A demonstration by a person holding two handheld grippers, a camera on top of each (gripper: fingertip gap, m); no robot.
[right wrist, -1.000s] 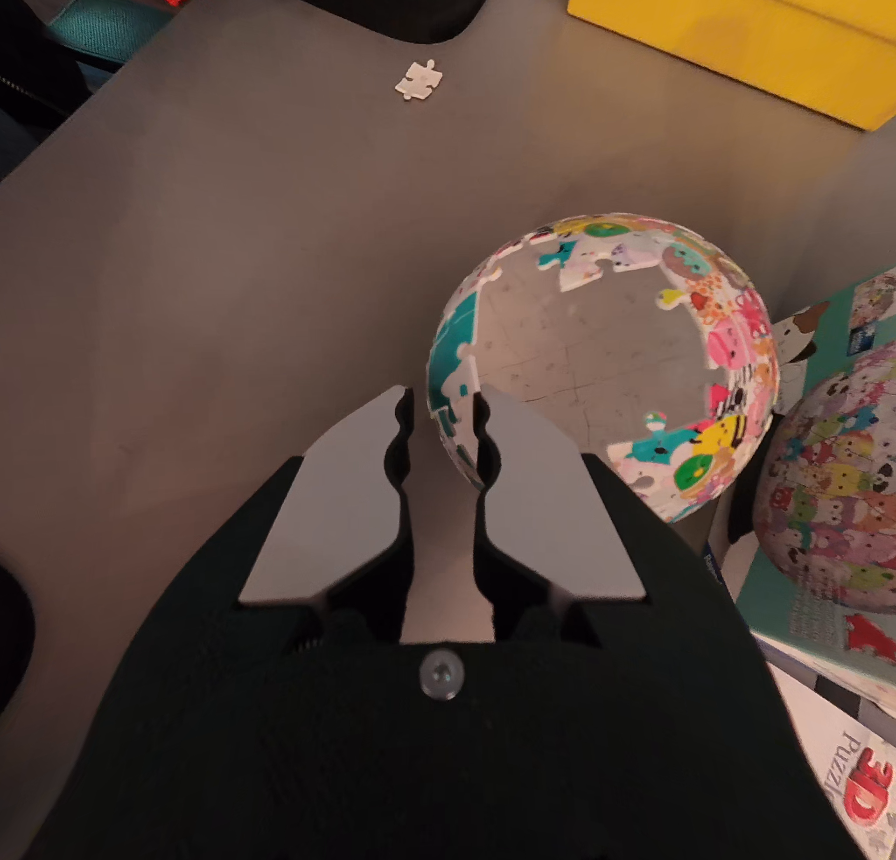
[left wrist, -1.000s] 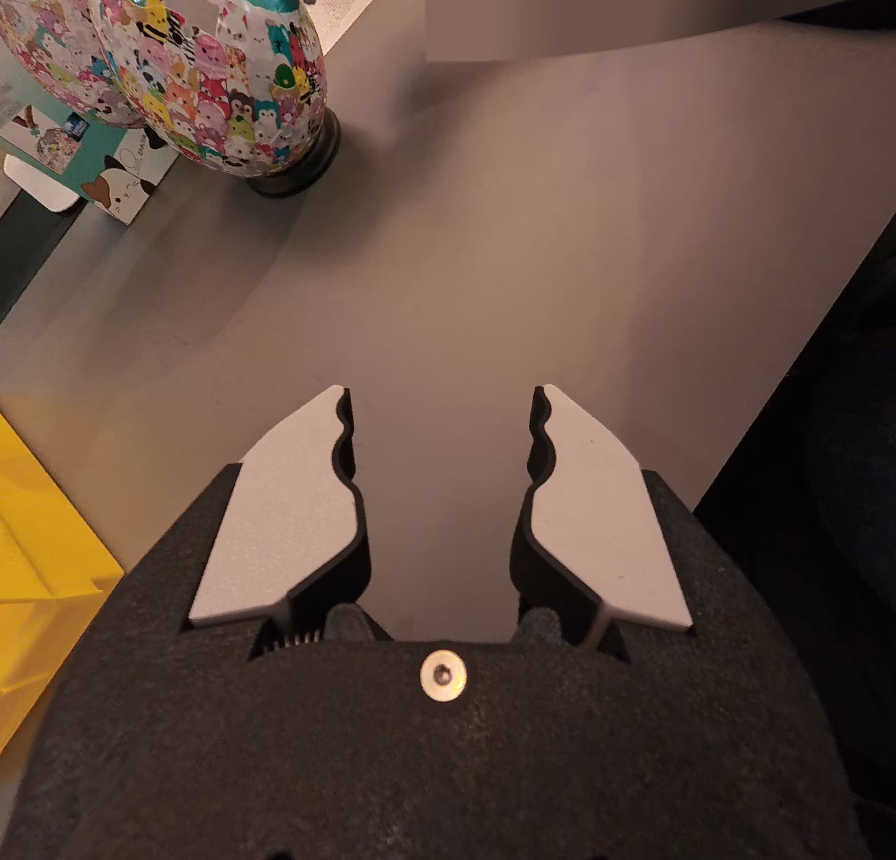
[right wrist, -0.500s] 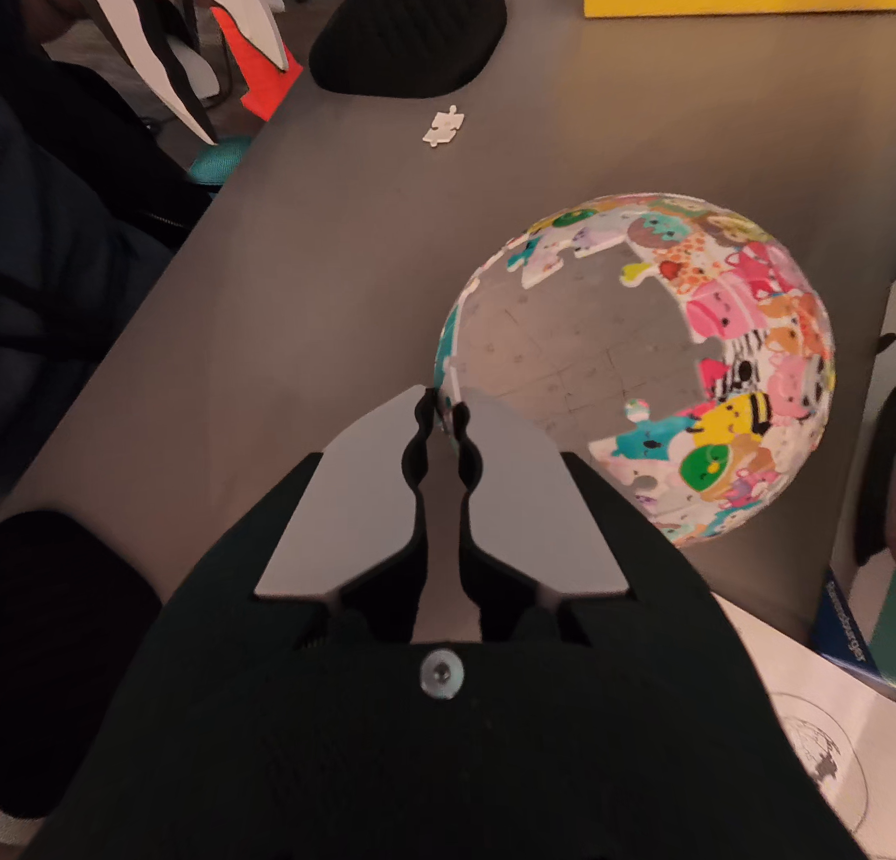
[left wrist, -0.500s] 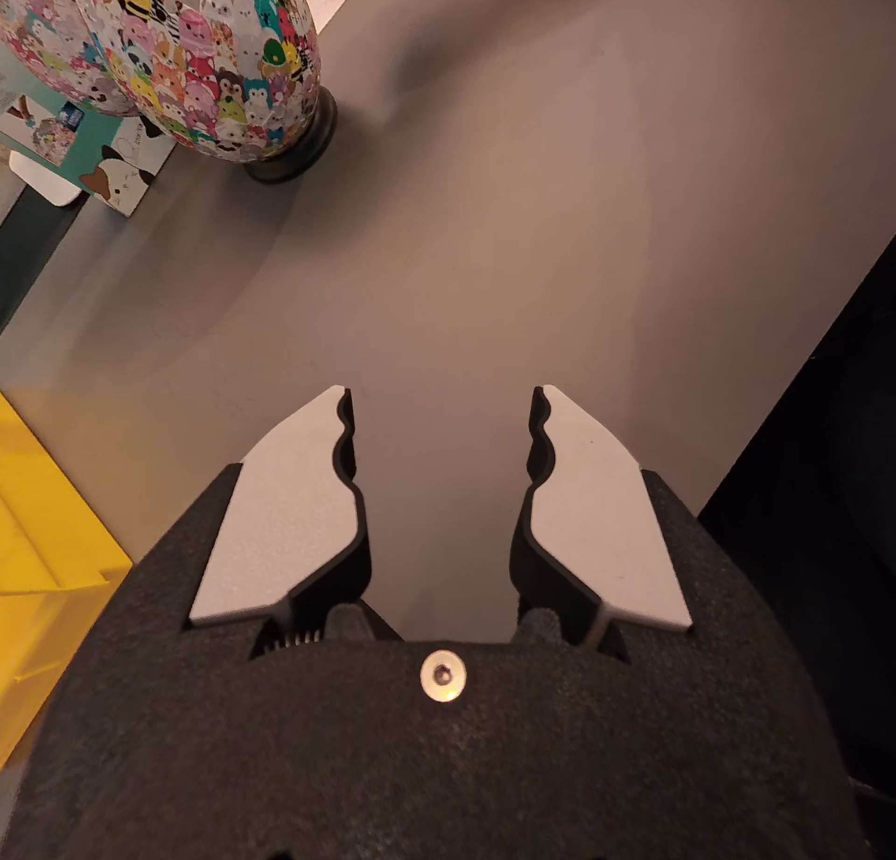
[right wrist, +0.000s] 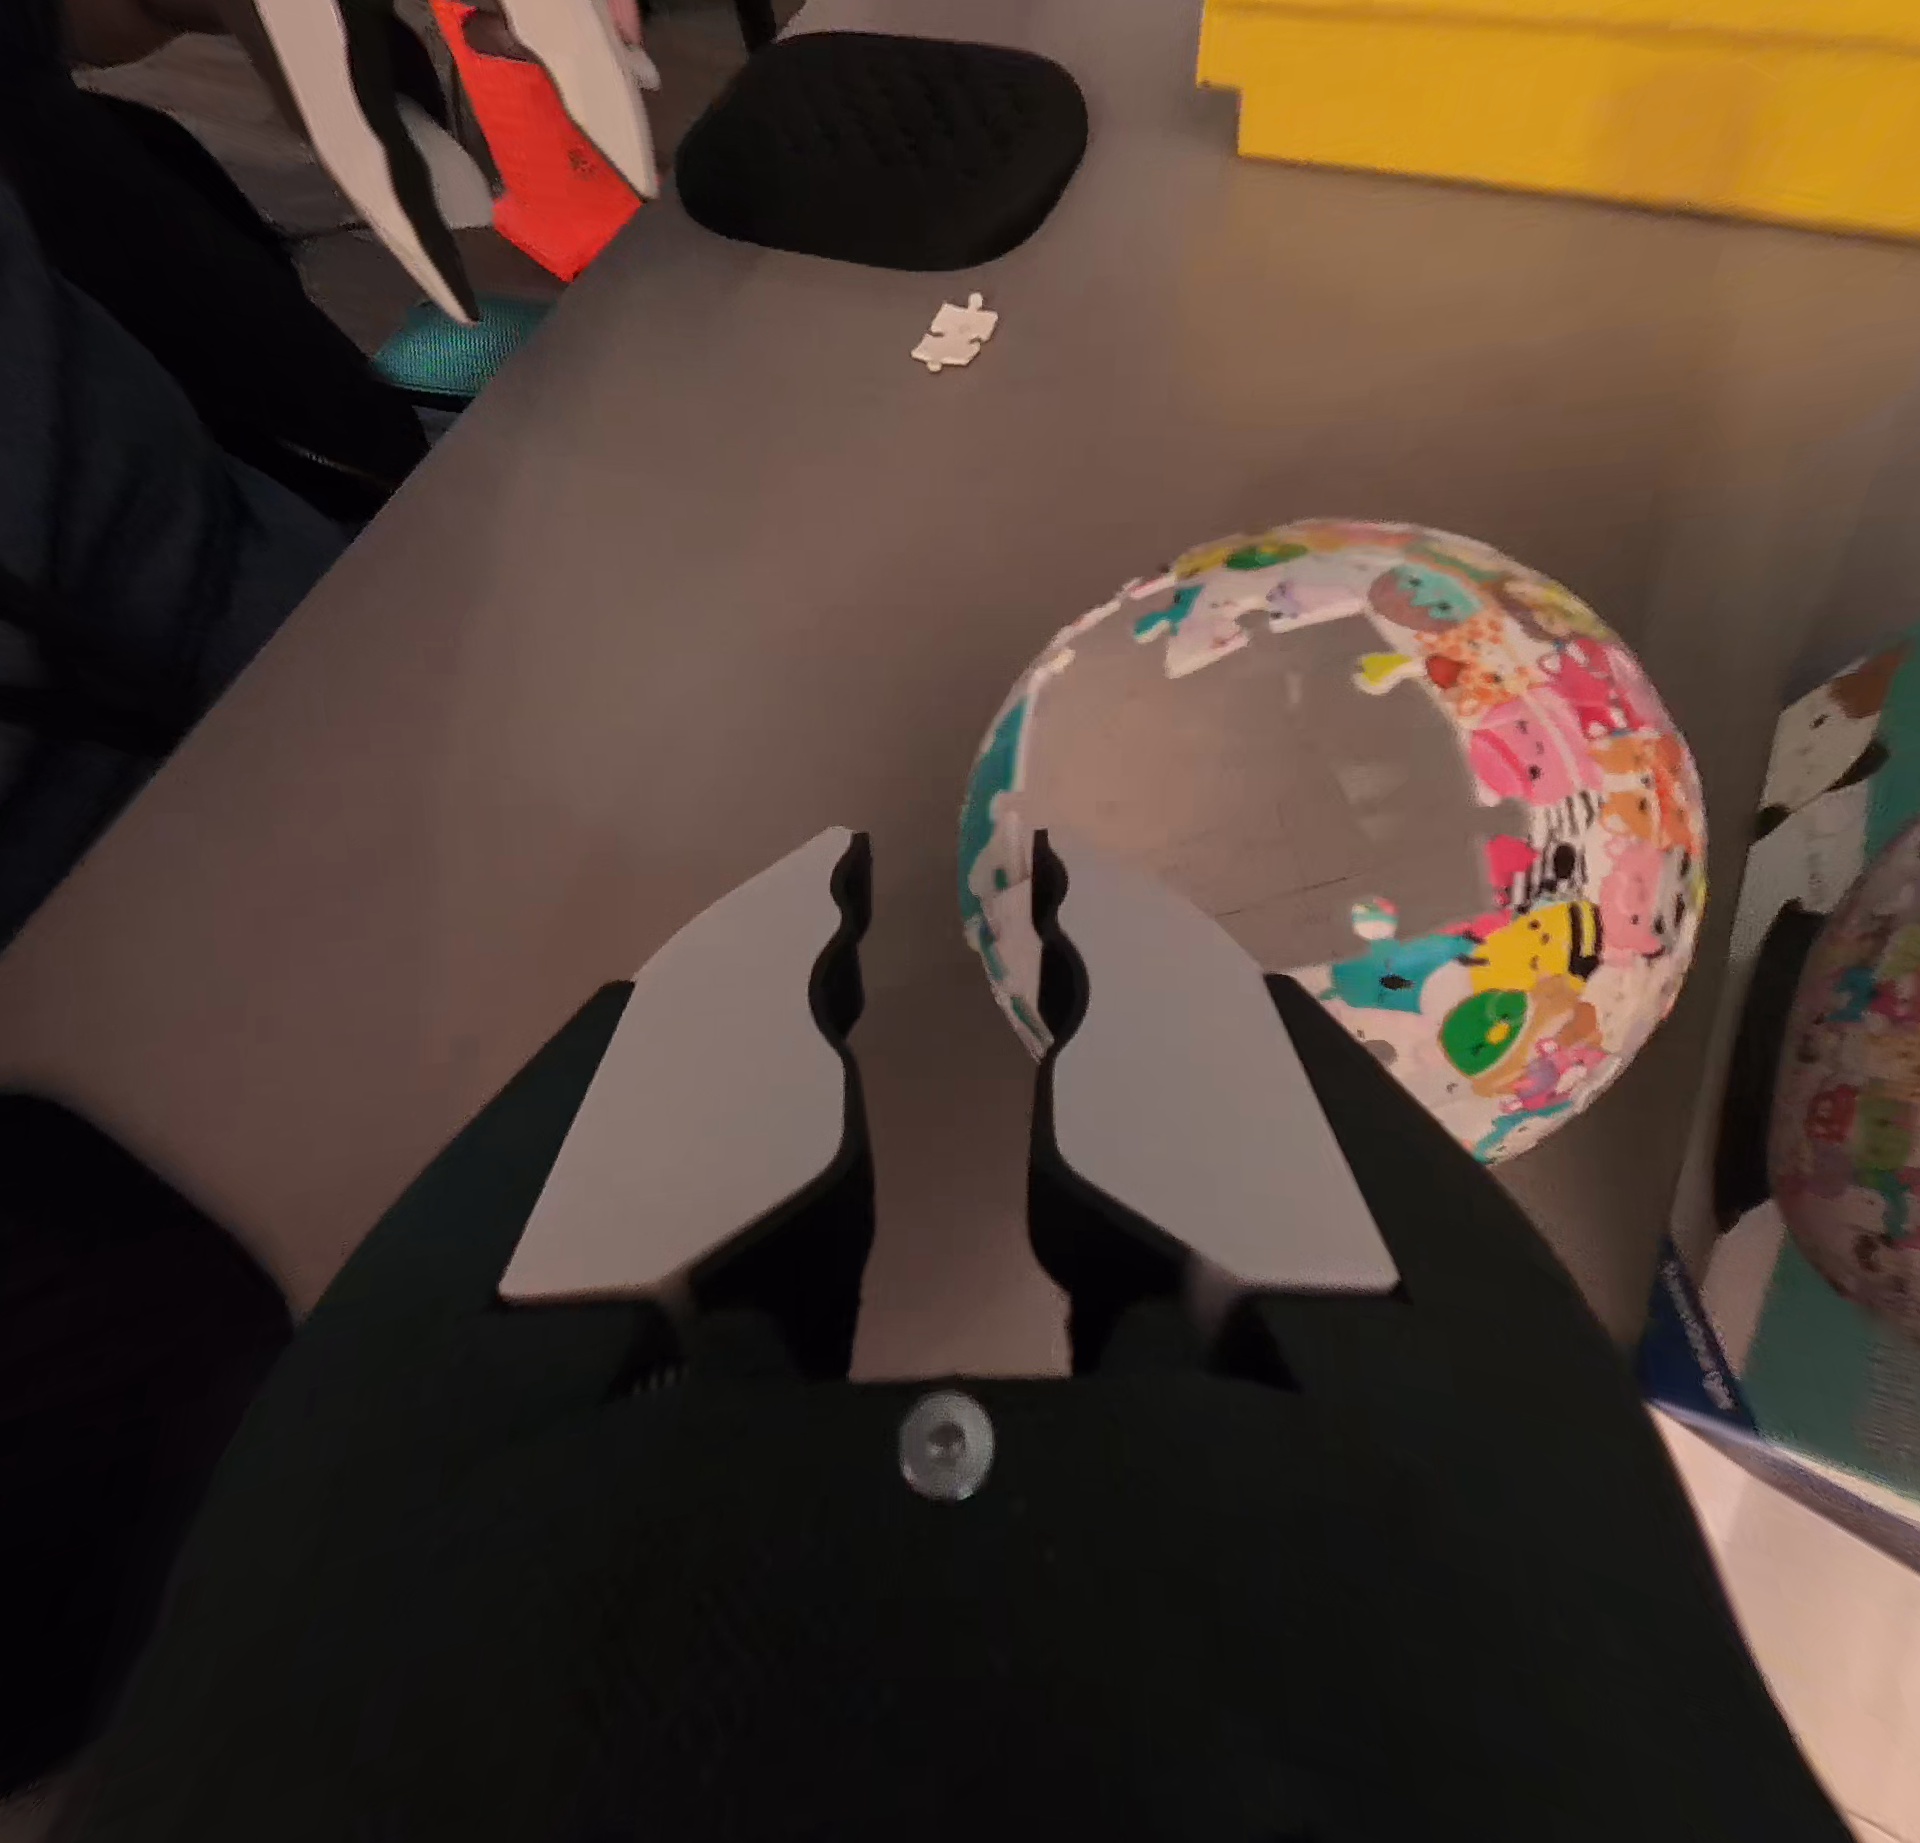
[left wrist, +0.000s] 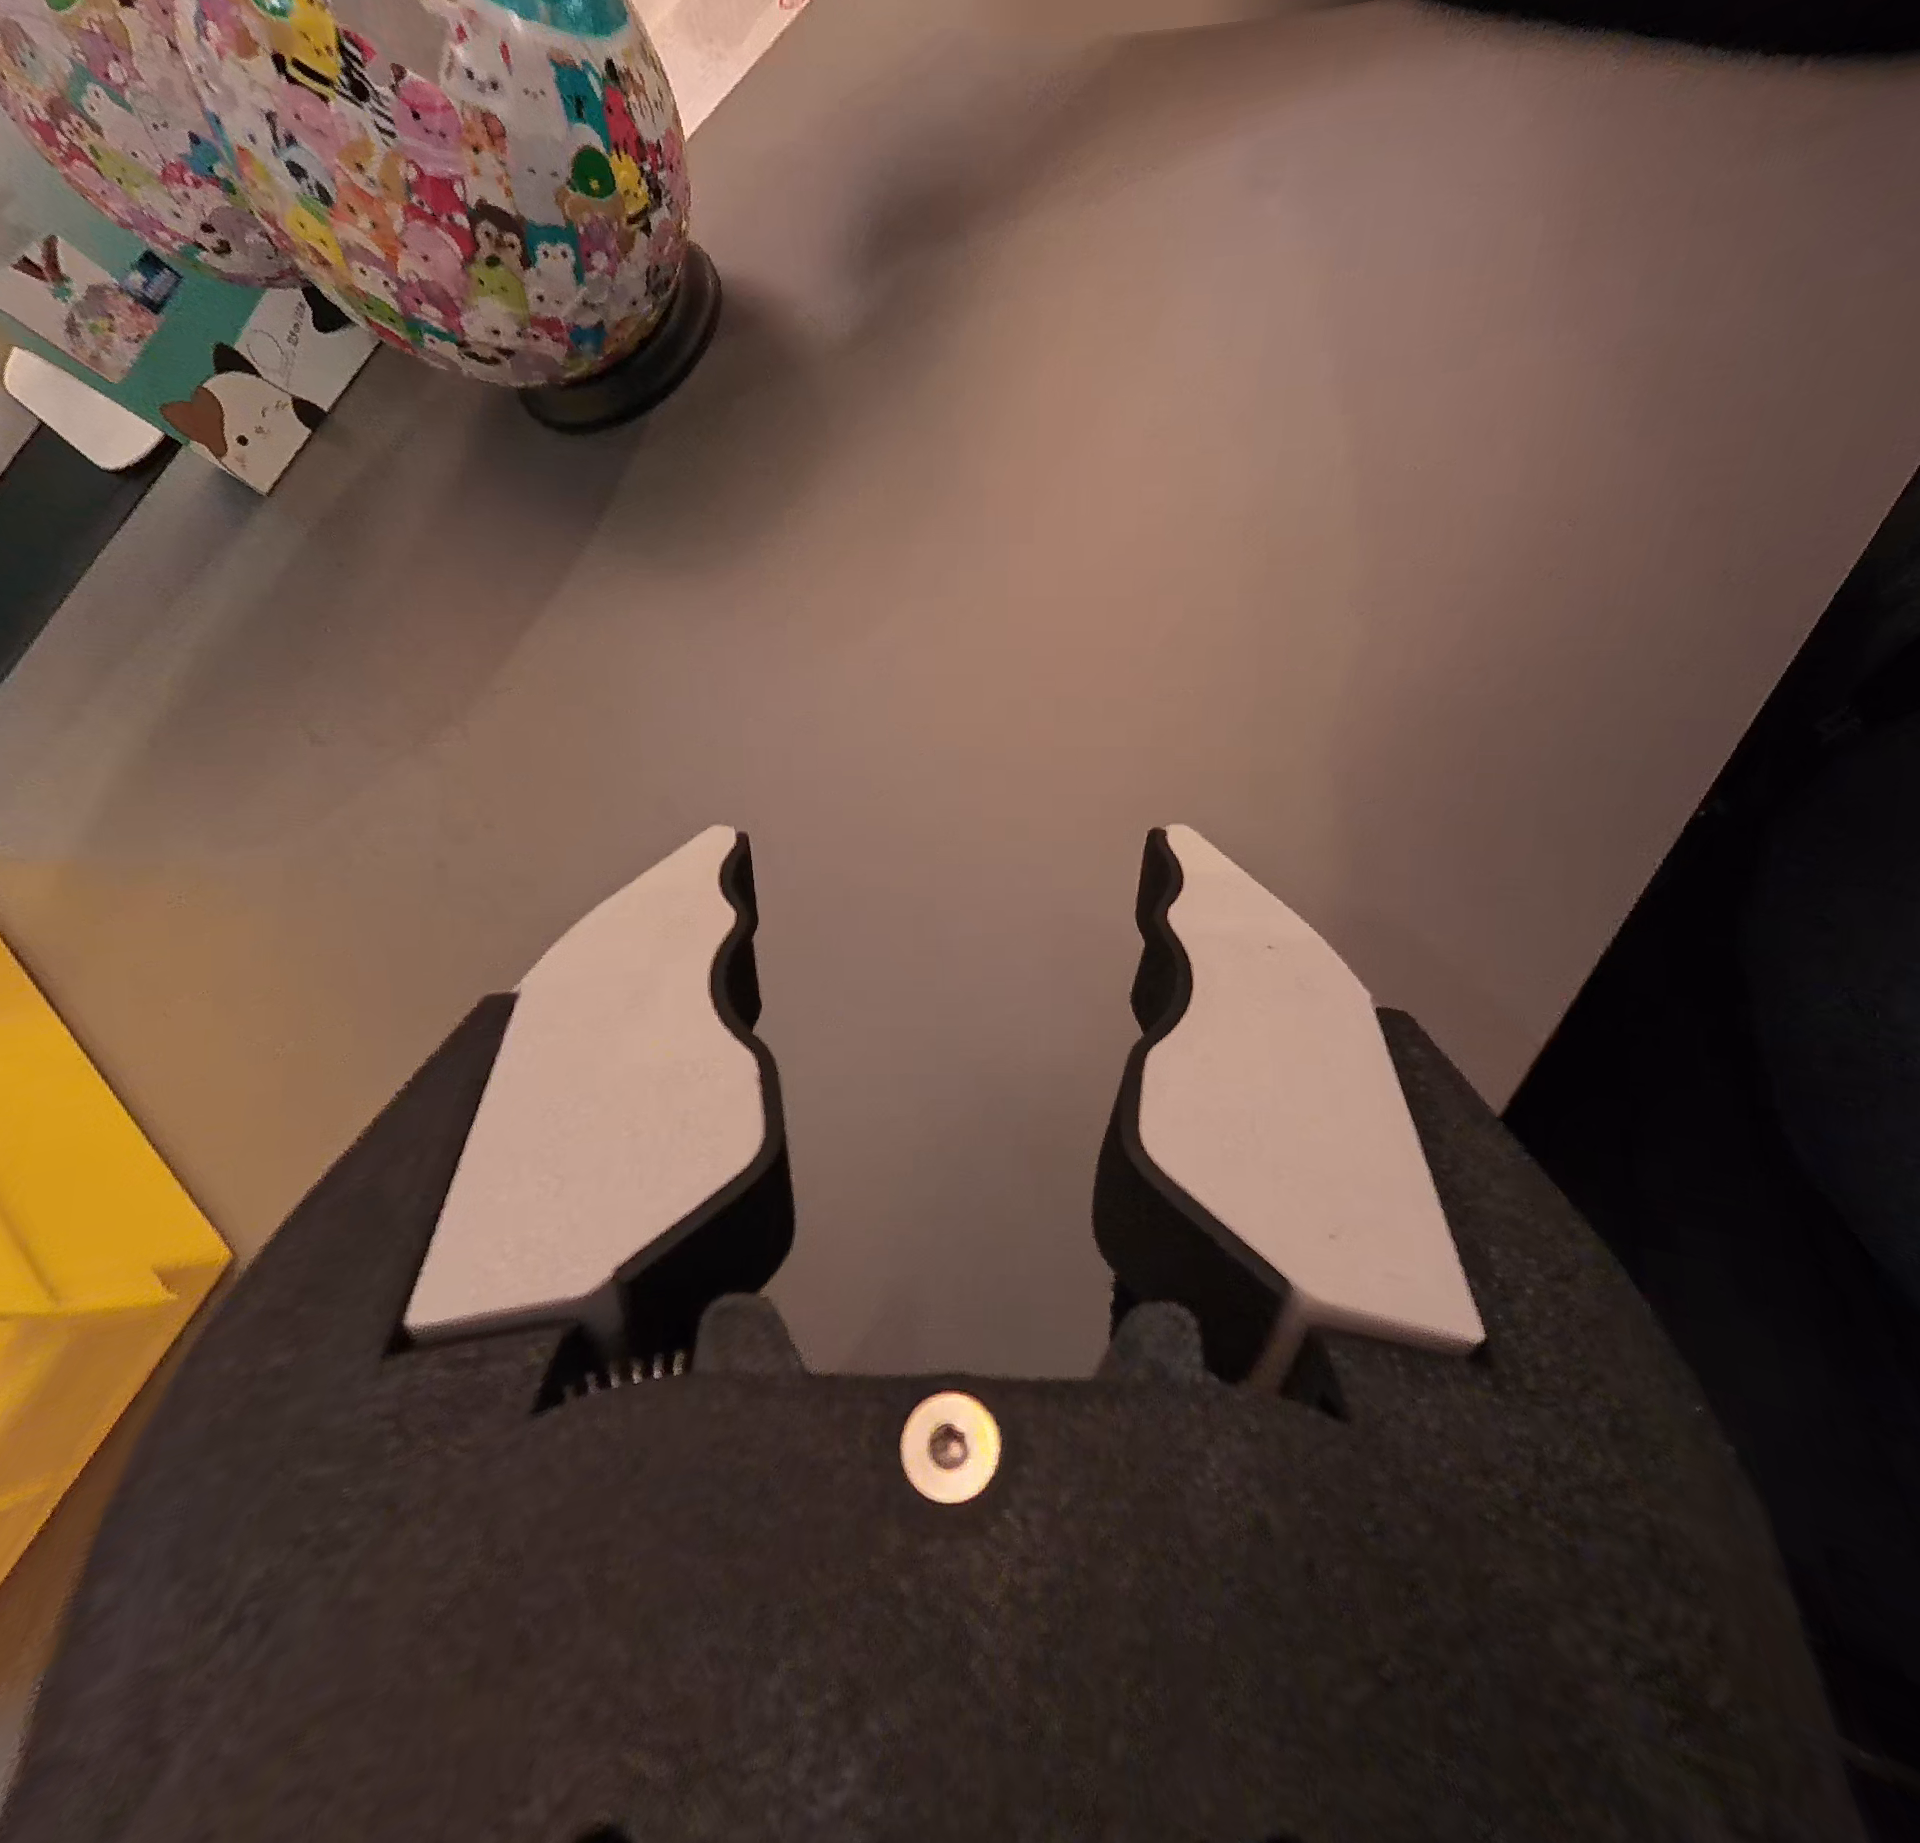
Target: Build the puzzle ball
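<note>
The puzzle ball (right wrist: 1558, 754), covered in colourful cartoon animals, sits on the grey table (right wrist: 623, 650) with a large gap in its shell that shows the grey inside. My right gripper (right wrist: 945, 843) is open and empty, just left of the ball's teal edge. A loose white puzzle piece (right wrist: 956, 331) lies farther back. In the left wrist view the ball (left wrist: 468, 214) rests on a black ring stand (left wrist: 655, 370) at the top left. My left gripper (left wrist: 945, 837) is wide open and empty over bare table, far from the ball.
A yellow bin (right wrist: 1558, 79) stands at the back and shows in the left wrist view (left wrist: 73, 1222). A black pad (right wrist: 883, 146) lies near the loose piece. The teal puzzle box (right wrist: 1860, 1118) is right of the ball. The table edge (left wrist: 1662, 858) runs along the right. There is about 25 cm between the tips of the two grippers. The loose white puzzle piece (right wrist: 956, 331) is about 12 cm from my left fingertips and 30 cm from my right.
My right gripper was nearly shut at the ball's teal edge half a second ago and has now opened and drawn slightly left of it. My left gripper has stayed open and shifted a little.
</note>
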